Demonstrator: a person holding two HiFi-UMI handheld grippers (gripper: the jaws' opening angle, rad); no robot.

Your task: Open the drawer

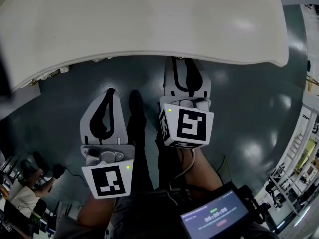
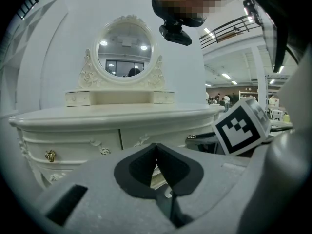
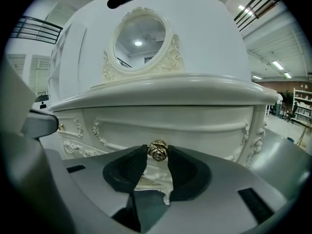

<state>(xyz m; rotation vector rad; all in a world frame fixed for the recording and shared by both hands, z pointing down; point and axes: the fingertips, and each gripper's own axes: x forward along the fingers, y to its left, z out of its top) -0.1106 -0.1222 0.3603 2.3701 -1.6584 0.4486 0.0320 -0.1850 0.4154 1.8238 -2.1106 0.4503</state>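
Observation:
The white dressing table [image 1: 149,19] fills the top of the head view. Its drawer front [image 3: 170,118] stands right before my right gripper [image 3: 157,153]. A gold rose-shaped knob [image 3: 158,148] on that drawer sits between the two black pads, and both pads touch its sides. In the head view the right gripper [image 1: 179,59] reaches just under the table's edge, so the knob is hidden there. My left gripper [image 1: 110,91] hangs back from the table, lower left, its jaws together on nothing [image 2: 156,147].
An oval mirror [image 3: 141,38] in a carved frame stands on the table top. Further left, another drawer carries a gold pull [image 2: 50,155]. The dark green floor [image 1: 249,113] lies below. A small screen [image 1: 214,215] sits at the person's waist. Shelving [image 1: 304,148] lines the right.

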